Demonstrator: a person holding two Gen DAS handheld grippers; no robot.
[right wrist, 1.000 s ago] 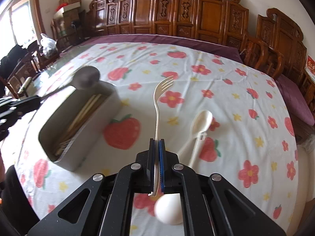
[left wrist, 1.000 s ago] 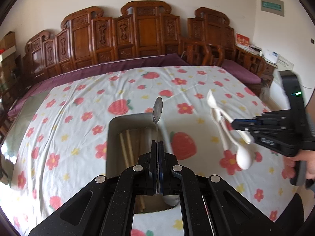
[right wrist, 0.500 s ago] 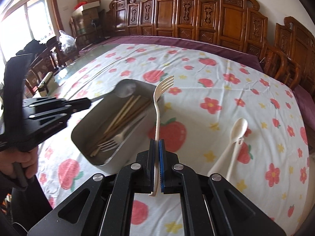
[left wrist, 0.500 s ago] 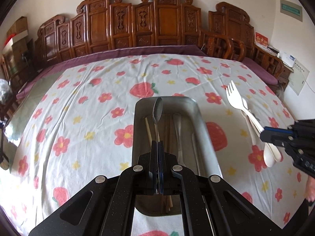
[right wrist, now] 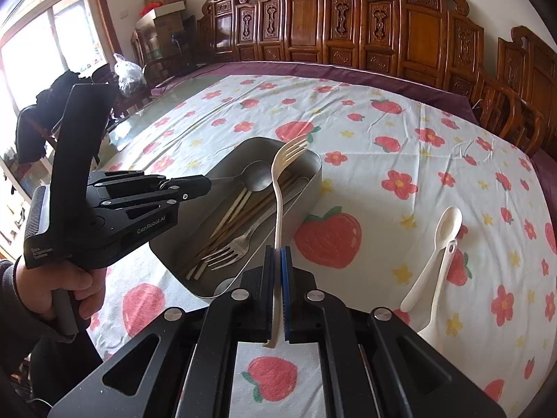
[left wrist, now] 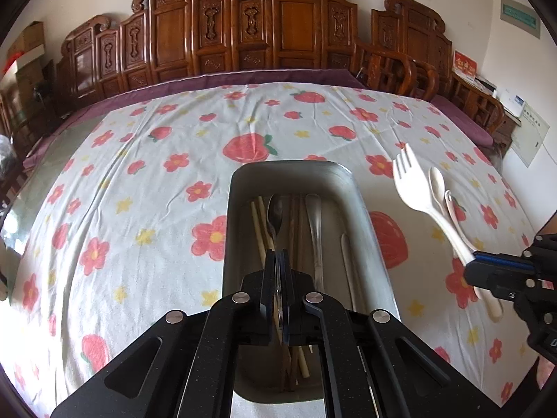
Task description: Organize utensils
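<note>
The tabletop (left wrist: 146,181) carries a white cloth printed with strawberries and flowers, with carved wooden chairs (left wrist: 222,31) ranged behind it. On the cloth sits a metal tray (right wrist: 306,188), oblong with rounded corners, which already holds pale chopsticks (right wrist: 236,205) and a steel fork (right wrist: 229,250).

The left gripper (right wrist: 205,184) is clamped on the thin handle of a metal spoon (left wrist: 275,214), whose bowl hangs low over the tray's inside, above the chopsticks. The spoon looks stiff, smooth and rather slippery, so a grip midway along the handle seems soundest.

The right gripper (right wrist: 277,254) is closed on the lower handle of a cream plastic fork (right wrist: 283,174), whose tines rise over the tray's near rim. It looks light and a little flexible; held so low, it may swing.

To the right on the cloth lie two cream plastic spoons (right wrist: 435,254), touching each other, well apart from the tray. They are probably light and easily pushed aside, so the handles are the place to pinch.
</note>
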